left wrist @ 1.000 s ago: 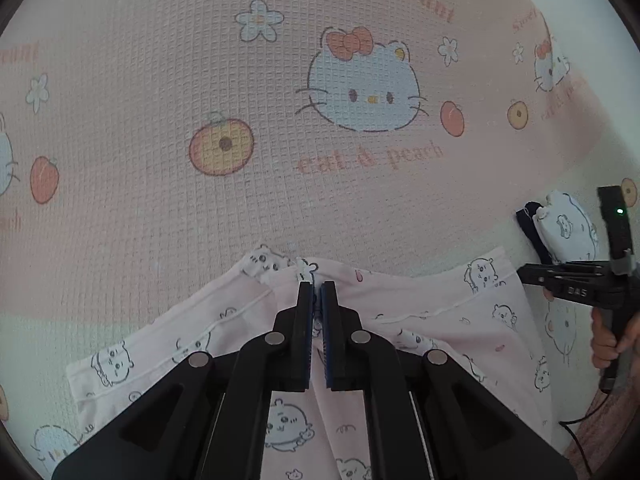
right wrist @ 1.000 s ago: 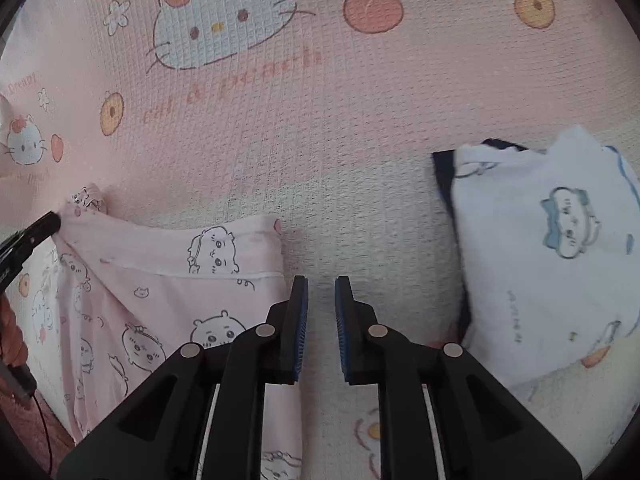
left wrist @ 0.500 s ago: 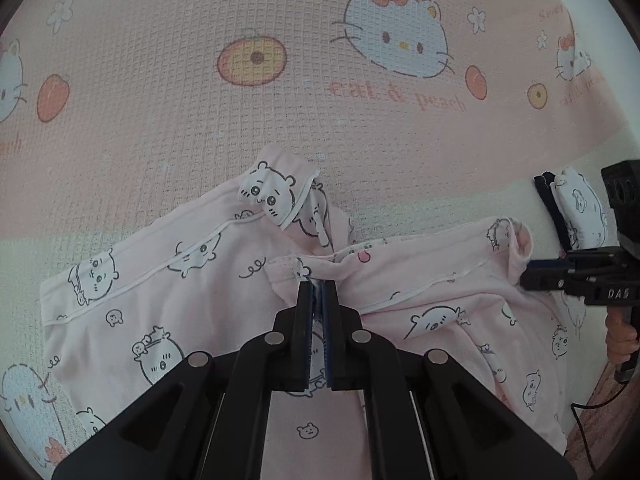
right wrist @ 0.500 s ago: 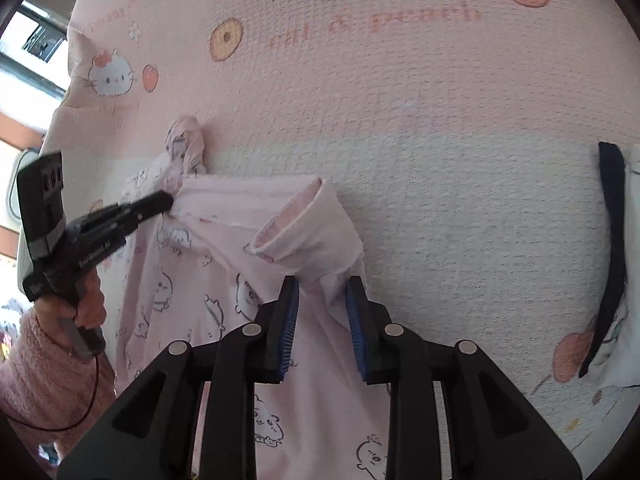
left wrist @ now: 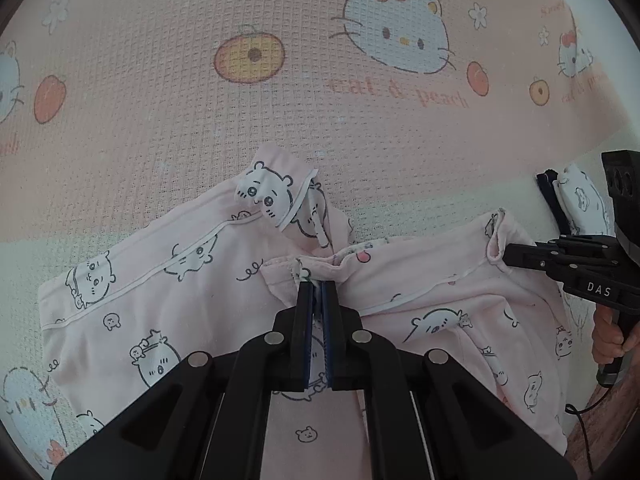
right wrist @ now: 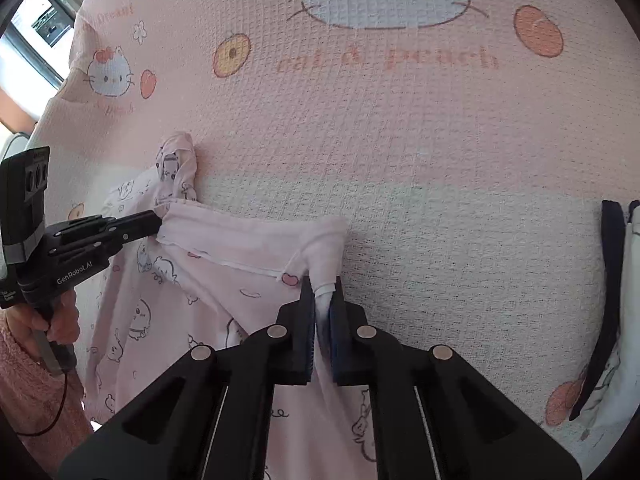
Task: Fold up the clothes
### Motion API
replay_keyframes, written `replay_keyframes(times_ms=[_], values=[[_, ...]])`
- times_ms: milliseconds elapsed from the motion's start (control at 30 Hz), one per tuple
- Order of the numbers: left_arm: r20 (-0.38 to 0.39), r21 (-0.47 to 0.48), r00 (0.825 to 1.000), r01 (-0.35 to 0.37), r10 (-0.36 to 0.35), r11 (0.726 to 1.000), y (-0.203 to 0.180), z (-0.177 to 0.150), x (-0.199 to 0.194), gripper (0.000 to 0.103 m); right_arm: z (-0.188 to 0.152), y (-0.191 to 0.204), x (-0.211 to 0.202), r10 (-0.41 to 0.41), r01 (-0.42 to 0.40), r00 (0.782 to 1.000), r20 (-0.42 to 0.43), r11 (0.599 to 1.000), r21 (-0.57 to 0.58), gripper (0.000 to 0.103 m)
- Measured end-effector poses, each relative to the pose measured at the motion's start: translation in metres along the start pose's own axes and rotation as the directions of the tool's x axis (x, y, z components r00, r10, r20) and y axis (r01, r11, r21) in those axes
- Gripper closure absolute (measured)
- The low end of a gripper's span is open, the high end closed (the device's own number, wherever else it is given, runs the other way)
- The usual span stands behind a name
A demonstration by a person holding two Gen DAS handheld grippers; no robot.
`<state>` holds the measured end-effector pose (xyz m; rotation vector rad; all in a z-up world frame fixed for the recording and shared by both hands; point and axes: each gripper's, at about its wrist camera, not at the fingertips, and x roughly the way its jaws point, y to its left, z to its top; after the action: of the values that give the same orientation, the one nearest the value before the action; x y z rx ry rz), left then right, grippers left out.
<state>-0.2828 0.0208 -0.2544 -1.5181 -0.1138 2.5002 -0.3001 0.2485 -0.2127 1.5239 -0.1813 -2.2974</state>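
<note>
Item: pink pyjama garment (left wrist: 208,280), printed with small cartoon animals, white piping along one seam. Location: spread on my pink waffle blanket (left wrist: 160,120), the one with cat and peach motifs, near its lower edge; one part lies flat to the left, the rest is bunched between my two tools.

Left gripper (left wrist: 318,292): jaws all but closed, pinching a fold of the pink cloth at its upper hem, close to the crumpled middle. In the right wrist view it comes in from the left (right wrist: 154,220), its tip biting the hem's far end.

Right gripper (right wrist: 322,296): jaws closed on a rolled corner of the same hem, a twist of white piping caught between the pads. From the left wrist view its tip (left wrist: 506,258) meets the cloth's right edge.

Between grips: the hem runs fairly taut, the body of the garment hanging towards me.

Other stock: a white printed garment (right wrist: 624,320) with dark trim, lying well apart at the right.

Step in hand, as I judge it: both corners secured, ready for laying out or the first fold.

Next move requires: both hands travelling together, even tension, so neither pinch slips and the crumpled middle smooths out
</note>
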Motion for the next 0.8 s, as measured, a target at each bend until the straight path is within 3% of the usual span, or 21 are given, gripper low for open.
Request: replay_keyframes(times_ms=[133,267,400,467,567,633,733,800], values=[[0.047,-0.009,0.998,0.050,-0.050,0.999,-0.004,0.009,-0.007,0.098,0.000,-0.016,-0.032,-0.028,0.023,0.997,0.074,0.997,0.077,0.100],[0.056,0.091,0.996,0.057,-0.063,0.994,-0.040,0.030,0.004,0.098,-0.008,-0.031,-0.066,-0.092,0.075,0.988,0.126,0.988,0.135,0.100],[0.076,0.190,0.993,0.076,-0.091,0.979,-0.082,0.065,0.017,0.099,-0.019,-0.064,-0.094,-0.153,0.112,0.979,0.133,0.956,0.270,0.100],[0.087,0.231,0.992,0.068,-0.090,0.971,-0.100,0.079,0.023,0.099,-0.022,-0.081,-0.103,-0.188,0.137,0.974,0.129,0.934,0.329,0.100],[0.110,0.274,0.994,-0.012,-0.019,0.962,-0.117,0.098,0.035,0.103,-0.022,-0.094,-0.108,-0.221,0.165,0.969,0.114,0.915,0.367,0.100],[0.088,0.234,0.996,0.006,-0.027,0.972,-0.108,0.110,0.044,0.103,-0.021,-0.099,-0.108,-0.240,0.187,0.966,0.099,0.908,0.376,0.100],[-0.007,0.193,0.991,0.132,-0.133,0.972,-0.097,0.117,0.055,0.103,-0.020,-0.095,-0.098,-0.261,0.233,0.965,0.042,0.915,0.330,0.098],[-0.057,0.191,0.987,0.160,-0.152,0.968,-0.097,0.112,0.060,0.102,-0.019,-0.090,-0.090,-0.273,0.261,0.962,-0.003,0.918,0.298,0.096]])
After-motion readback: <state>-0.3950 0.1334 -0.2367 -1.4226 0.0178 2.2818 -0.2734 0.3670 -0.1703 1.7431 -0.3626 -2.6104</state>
